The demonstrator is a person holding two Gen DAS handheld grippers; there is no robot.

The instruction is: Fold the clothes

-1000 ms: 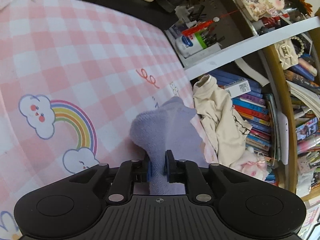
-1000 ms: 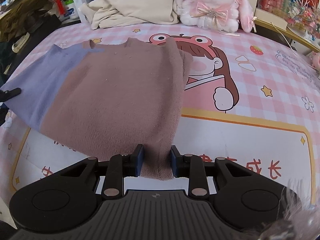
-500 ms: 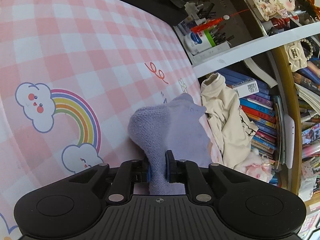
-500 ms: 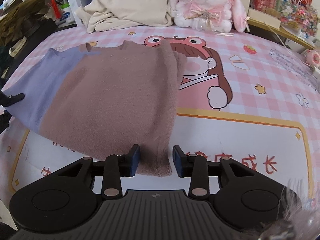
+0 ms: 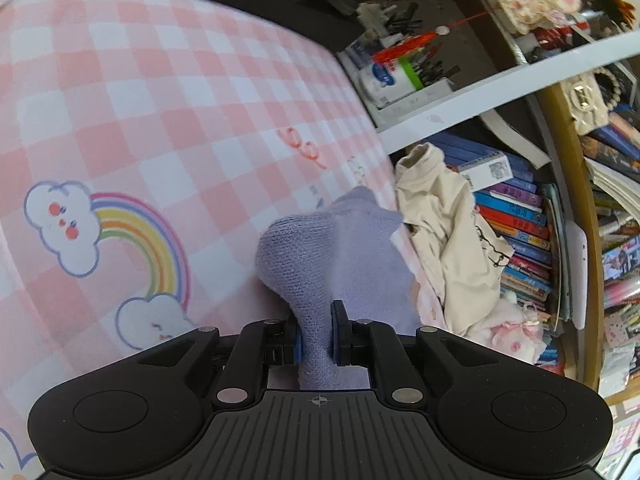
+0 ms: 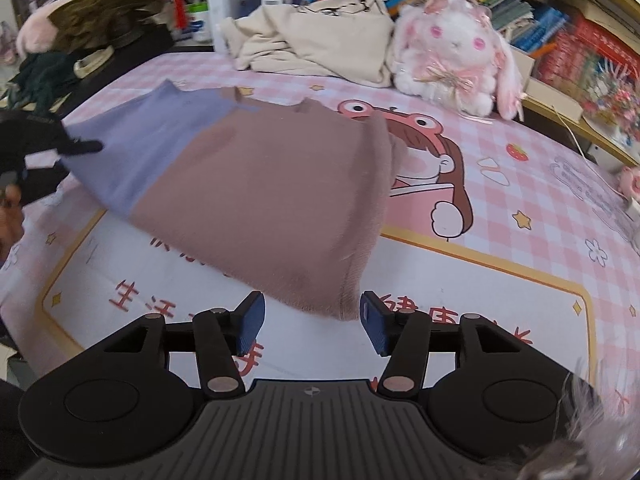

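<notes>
A knitted sweater [image 6: 256,184], brown with a lavender part at its left, lies folded on the pink checked sheet [image 6: 500,248]. My left gripper [image 5: 316,342] is shut on the lavender end of the sweater [image 5: 332,256], which bunches up ahead of the pads. In the right wrist view the left gripper [image 6: 80,146] shows at the far left edge of the sweater. My right gripper [image 6: 312,320] has its jaws opening; the brown corner lies just ahead of the blue pads [image 6: 252,318] and neither touches it.
A cream garment [image 6: 320,44] and a pink plush rabbit [image 6: 456,52] sit at the bed's far edge, against shelves of books [image 5: 520,240]. Dark clothes [image 6: 92,28] are piled at the back left. A hand [image 6: 10,208] shows at the left edge.
My right gripper has let go of the sweater's brown corner, spread its jaws and drawn back a little. The left gripper keeps its hold on the lavender end.
</notes>
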